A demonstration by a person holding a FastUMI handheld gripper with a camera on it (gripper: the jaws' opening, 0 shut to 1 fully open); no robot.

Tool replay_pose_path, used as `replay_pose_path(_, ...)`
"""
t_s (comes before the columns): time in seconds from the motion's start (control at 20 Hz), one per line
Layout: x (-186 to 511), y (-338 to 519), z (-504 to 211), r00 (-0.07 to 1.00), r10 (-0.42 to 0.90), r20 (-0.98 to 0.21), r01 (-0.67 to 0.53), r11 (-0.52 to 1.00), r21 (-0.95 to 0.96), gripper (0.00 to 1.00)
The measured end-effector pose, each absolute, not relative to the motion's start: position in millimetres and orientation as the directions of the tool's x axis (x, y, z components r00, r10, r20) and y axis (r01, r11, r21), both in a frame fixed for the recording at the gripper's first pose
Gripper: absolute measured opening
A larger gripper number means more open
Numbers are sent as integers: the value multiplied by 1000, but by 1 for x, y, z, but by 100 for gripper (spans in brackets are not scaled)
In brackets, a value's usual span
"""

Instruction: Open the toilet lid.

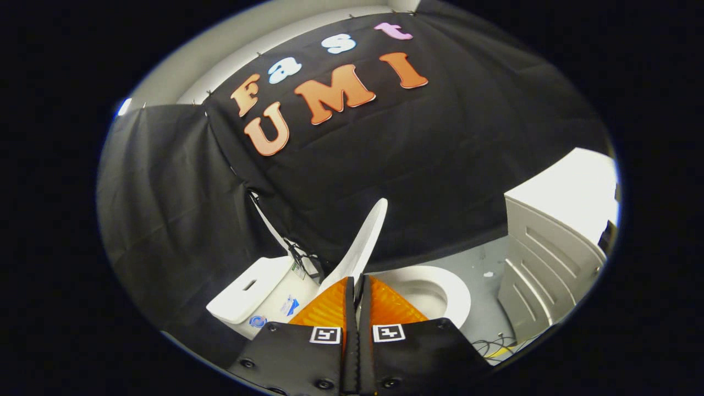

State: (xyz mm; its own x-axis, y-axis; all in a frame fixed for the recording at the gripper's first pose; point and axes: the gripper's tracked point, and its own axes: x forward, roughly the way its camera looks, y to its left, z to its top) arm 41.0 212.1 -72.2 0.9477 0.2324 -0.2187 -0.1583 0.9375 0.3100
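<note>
The white toilet lid [364, 242] stands raised and tilted, seen edge-on, rising from between my fingers toward the black cloth wall. My gripper [356, 281] is shut on the lid's lower edge, one finger on each side of it. To the right of the fingers lies the white toilet seat [459, 300] around the open bowl [421, 294]. To the left of the fingers is the white tank [258, 291] with its flat cover.
A white cabinet [550, 247] with slatted panels stands to the right of the toilet. Grey floor [484, 258] runs between the toilet and the cabinet. Some cables [495, 345] lie on the floor near the cabinet's base. Black cloth hangs behind the toilet.
</note>
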Motion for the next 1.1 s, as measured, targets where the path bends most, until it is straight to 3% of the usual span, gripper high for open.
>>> replay_pose_path(0.7, 38, 319, 0, 941, 280, -193, -280, 960, 27, 8)
replay_pose_path(1.1, 36, 389, 26, 921, 337, -197, -351, 936, -40, 8)
